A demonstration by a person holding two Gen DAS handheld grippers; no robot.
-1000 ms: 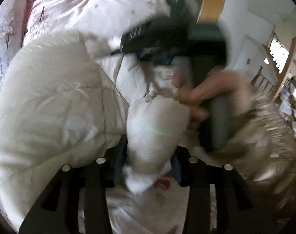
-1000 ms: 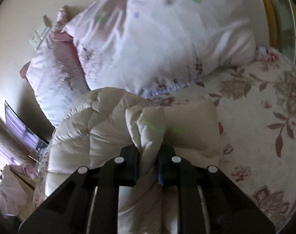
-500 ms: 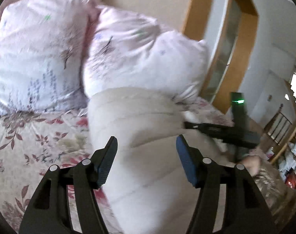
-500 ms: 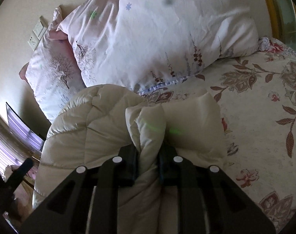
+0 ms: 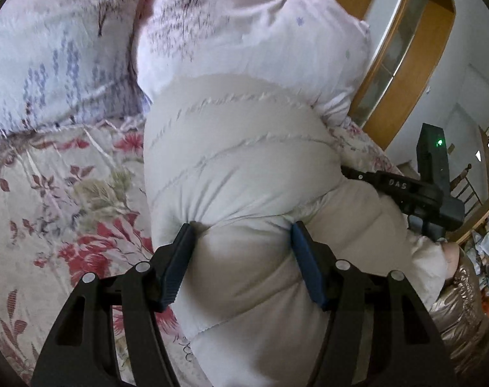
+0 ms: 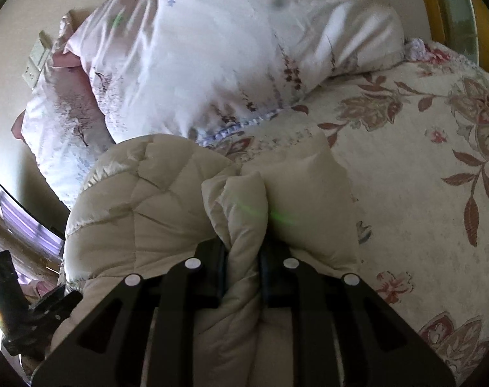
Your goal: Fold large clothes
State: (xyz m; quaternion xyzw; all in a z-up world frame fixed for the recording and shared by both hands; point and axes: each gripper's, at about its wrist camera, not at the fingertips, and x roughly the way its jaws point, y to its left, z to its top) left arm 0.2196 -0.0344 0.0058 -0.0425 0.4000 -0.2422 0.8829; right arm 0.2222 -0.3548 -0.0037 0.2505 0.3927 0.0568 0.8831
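The padded cream jacket (image 5: 244,174) lies bunched on the flowered bedspread (image 5: 51,193), filling the middle and lower part of the left wrist frame, its far end pushed up against the pale printed pillows (image 5: 244,32) at the top. It looks part-folded at best: the body is rolled into a fat hump and not yet flat or squared, so I judge the task roughly midway, with the last fold and the smoothing still to do.

The left claw (image 5: 241,258) straddles a bulge of the jacket low in the frame. Its blue pads (image 5: 176,267) stand wide, with padding swelling between them and touching both. Whether they truly squeeze it or merely rest against it I cannot tell; the fabric does pucker at both tips.

In the right wrist frame the right claw (image 6: 242,267) sits at lower centre, clenched tight on a thick ridge of jacket fabric that stands up between its fingers. That ridge joins a puffed flap lying on the bedspread to the right.

Writing: the right claw's black body, seen at the right edge of the left wrist frame, carries pale letters that read "DAS", with a green light glowing on the upright block above it. No brand or label shows on the jacket or bedding.
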